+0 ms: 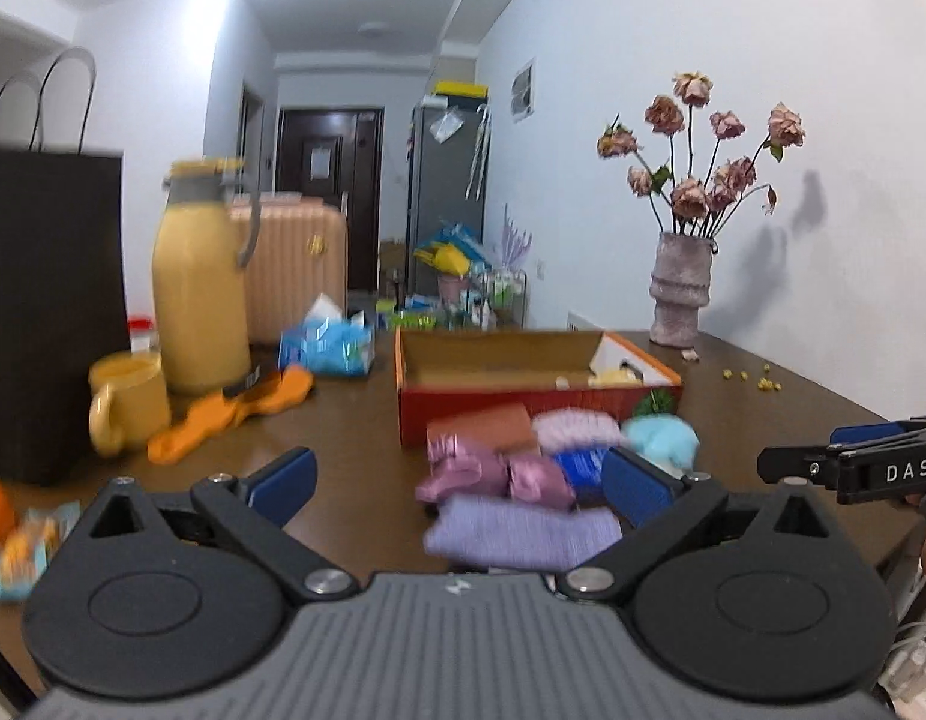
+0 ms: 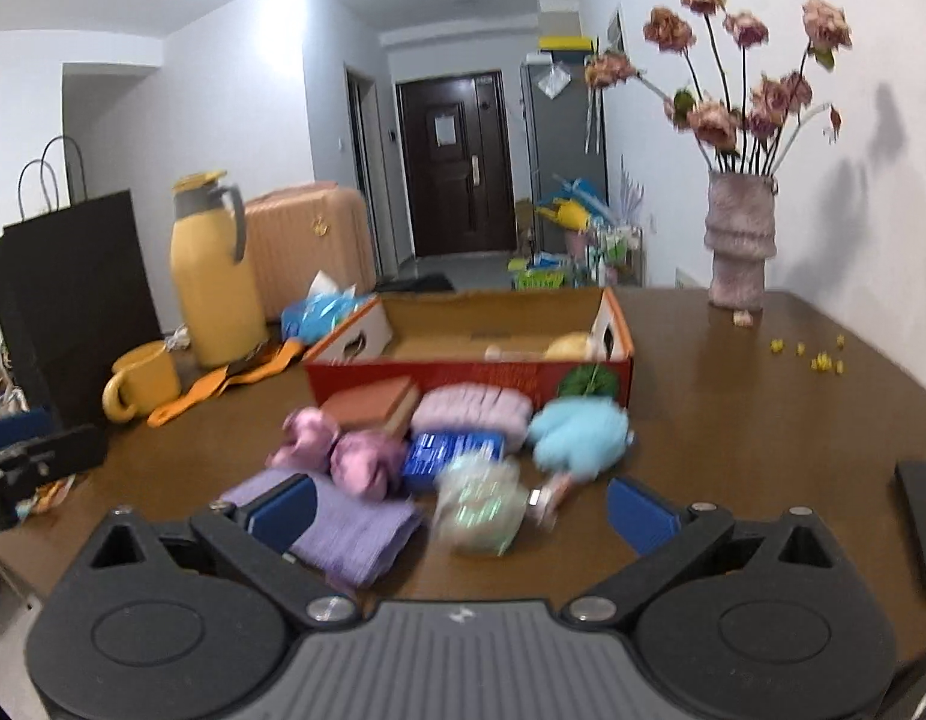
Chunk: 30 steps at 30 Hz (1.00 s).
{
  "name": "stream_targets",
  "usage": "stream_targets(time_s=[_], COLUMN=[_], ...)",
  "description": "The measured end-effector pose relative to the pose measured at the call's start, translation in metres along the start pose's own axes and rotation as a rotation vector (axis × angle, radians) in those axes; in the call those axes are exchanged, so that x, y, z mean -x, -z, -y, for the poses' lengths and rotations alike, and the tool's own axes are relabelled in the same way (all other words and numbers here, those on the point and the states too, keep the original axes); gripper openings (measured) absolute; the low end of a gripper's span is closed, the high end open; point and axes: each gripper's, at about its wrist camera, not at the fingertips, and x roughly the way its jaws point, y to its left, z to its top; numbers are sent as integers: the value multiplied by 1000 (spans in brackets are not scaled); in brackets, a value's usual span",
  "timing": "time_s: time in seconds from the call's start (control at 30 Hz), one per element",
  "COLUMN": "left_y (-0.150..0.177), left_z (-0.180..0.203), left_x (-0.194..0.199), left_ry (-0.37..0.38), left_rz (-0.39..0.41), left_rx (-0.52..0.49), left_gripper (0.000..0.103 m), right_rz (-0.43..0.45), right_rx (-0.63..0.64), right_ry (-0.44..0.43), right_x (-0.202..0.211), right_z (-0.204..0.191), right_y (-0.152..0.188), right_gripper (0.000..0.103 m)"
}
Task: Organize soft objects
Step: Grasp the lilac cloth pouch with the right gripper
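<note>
A pile of soft things lies on the brown table in front of an open red cardboard box [image 1: 535, 408] [image 2: 463, 375]. It holds a folded purple cloth [image 1: 523, 531] [image 2: 348, 531], two pink plush pieces [image 1: 463, 468] [image 2: 366, 459], a pink knit roll [image 1: 574, 429] [image 2: 472, 411], a light-blue plush [image 1: 661, 438] [image 2: 580, 435], a blue packet [image 2: 447, 456] and a pale iridescent pouch [image 2: 481, 513]. My left gripper [image 1: 459, 486] is open and empty just before the pile. My right gripper [image 2: 459, 510] is open, with the pouch between its fingers, not gripped.
A yellow thermos [image 1: 198, 288], yellow mug [image 1: 129, 399], orange cloth [image 1: 228, 414], black paper bag [image 1: 48, 312] and blue tissue pack [image 1: 327, 345] stand at the left. A vase of dried roses [image 2: 739, 240] stands at the back right. A dark flat object [image 2: 922, 522] lies at the right edge.
</note>
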Motion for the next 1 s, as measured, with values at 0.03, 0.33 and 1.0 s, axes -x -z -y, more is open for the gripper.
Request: stream_targets(time_s=[0.03,0.33,1.0], left_y=[6,24,27], left_z=[0,0,-35], left_x=[3,6,-114], left_ry=[6,13,112], left_rz=[-12,-53,-211], left_rx=[-4,-43,122], left_gripper=[103,103,79], right_rz=[-14,-38,-73], right_rx=[-9,41,-177], right_ry=[2,-3,-289], right_x=[4,28,-96], right_z=[-3,-14,-2], right_y=[6,45,46], right_gripper=[103,103,72])
